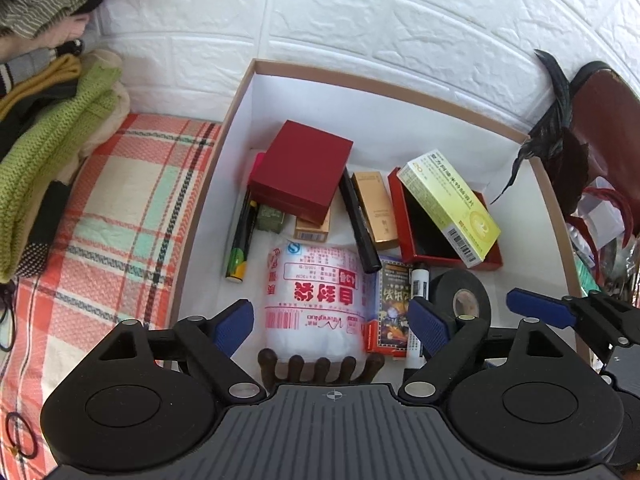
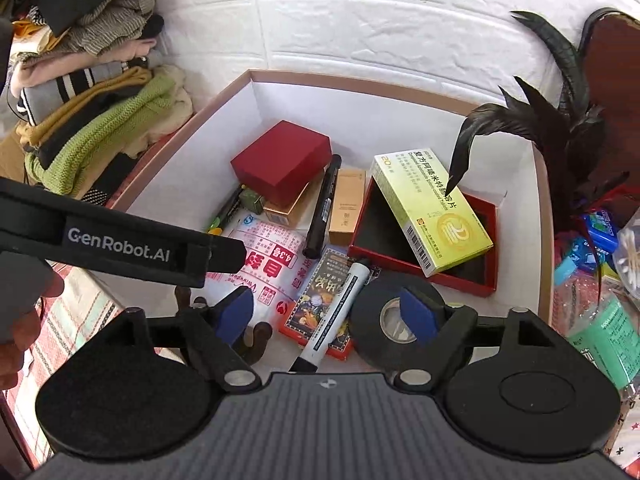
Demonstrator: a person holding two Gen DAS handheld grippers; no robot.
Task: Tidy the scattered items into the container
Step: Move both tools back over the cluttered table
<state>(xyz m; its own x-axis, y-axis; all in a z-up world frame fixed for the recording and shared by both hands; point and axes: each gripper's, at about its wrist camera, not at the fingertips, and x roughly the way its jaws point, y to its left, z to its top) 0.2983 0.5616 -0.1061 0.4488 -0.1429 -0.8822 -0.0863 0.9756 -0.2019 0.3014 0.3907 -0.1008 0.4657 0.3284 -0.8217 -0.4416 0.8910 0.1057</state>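
A white cardboard box with a brown rim holds several items: a dark red box, a yellow-green medicine carton lying on an open red tray, a white bag with red print, black tape roll, a white marker, black pens and a gold box. My left gripper is open above the bag, empty. My right gripper is open above the marker and tape, empty.
Folded knitwear is stacked left of the box on a plaid cloth. Black feathers and a dark red board stand at the right. Packets and a plastic bottle lie right of the box. A white brick wall is behind.
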